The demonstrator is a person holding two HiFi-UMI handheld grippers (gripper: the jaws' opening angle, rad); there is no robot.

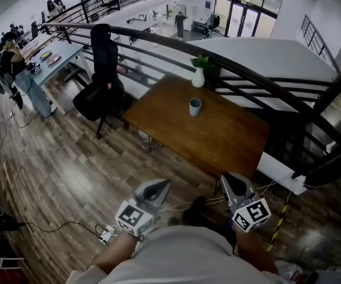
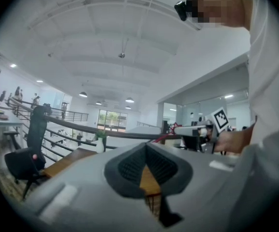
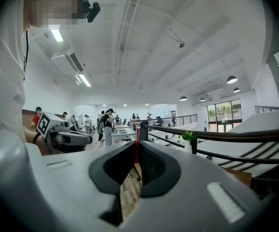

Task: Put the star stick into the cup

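The grey-blue cup (image 1: 195,106) stands upright on the brown table (image 1: 229,141), well ahead of me. I hold both grippers close to my body, short of the table's near edge. My right gripper (image 1: 229,180) is shut on the thin red star stick (image 3: 136,151), which rises from between its jaws in the right gripper view; I cannot make out its star end. My left gripper (image 1: 158,186) has its jaws together with nothing in them (image 2: 146,146). Each gripper shows in the other's view: the right gripper (image 2: 192,129) and the left gripper (image 3: 71,138).
A white vase with a green plant (image 1: 199,73) stands at the table's far edge. A black office chair (image 1: 102,81) sits left of the table. A dark curved railing (image 1: 259,78) runs behind and to the right. Cables and a power strip (image 1: 107,234) lie on the wooden floor.
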